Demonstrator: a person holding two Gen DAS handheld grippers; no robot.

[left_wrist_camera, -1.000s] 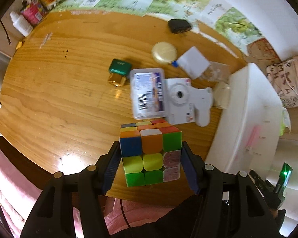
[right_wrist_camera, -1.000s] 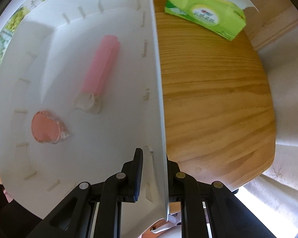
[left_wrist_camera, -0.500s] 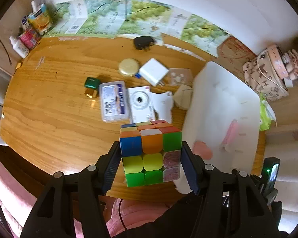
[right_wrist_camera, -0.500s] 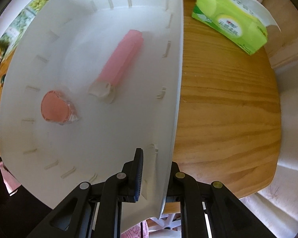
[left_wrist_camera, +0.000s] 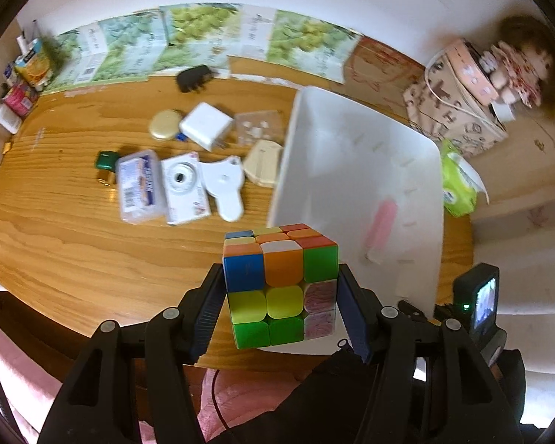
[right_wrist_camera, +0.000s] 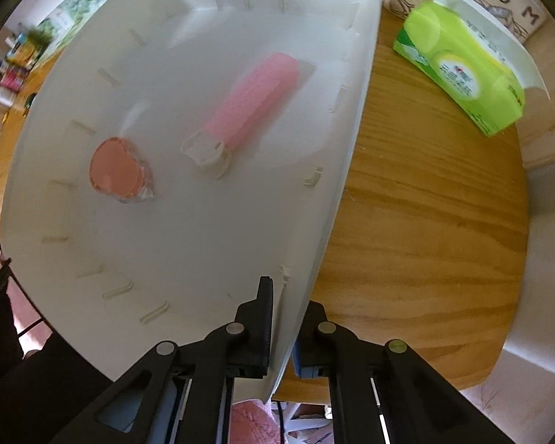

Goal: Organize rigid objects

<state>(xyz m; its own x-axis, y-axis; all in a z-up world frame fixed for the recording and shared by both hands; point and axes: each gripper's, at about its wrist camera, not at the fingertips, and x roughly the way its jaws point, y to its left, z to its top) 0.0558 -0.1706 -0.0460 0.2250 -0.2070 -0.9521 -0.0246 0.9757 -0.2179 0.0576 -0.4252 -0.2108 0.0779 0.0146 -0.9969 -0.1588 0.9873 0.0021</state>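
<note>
My left gripper (left_wrist_camera: 281, 288) is shut on a multicoloured puzzle cube (left_wrist_camera: 280, 288), held in the air above the near left corner of the white bin (left_wrist_camera: 355, 140). My right gripper (right_wrist_camera: 285, 296) is shut on the bin's right wall (right_wrist_camera: 336, 170), one finger inside and one outside. Inside the bin lie a pink tube with a white cap (right_wrist_camera: 251, 111) and a round salmon-coloured piece (right_wrist_camera: 116, 172). The pink tube (left_wrist_camera: 381, 222) also shows in the left wrist view.
On the wooden table (left_wrist_camera: 74, 236) left of the bin lie a white camera (left_wrist_camera: 183, 188), a clear plastic case (left_wrist_camera: 138, 185), a white charger (left_wrist_camera: 205, 129), a gold tin (left_wrist_camera: 164, 129), a green-capped bottle (left_wrist_camera: 105, 161) and a black plug (left_wrist_camera: 196, 76). A green tissue pack (right_wrist_camera: 462, 63) sits right of the bin.
My left gripper has carried the cube up and rightward, from over the camera to the bin's near corner. The right gripper has rolled on the bin wall, keeping its grip.
</note>
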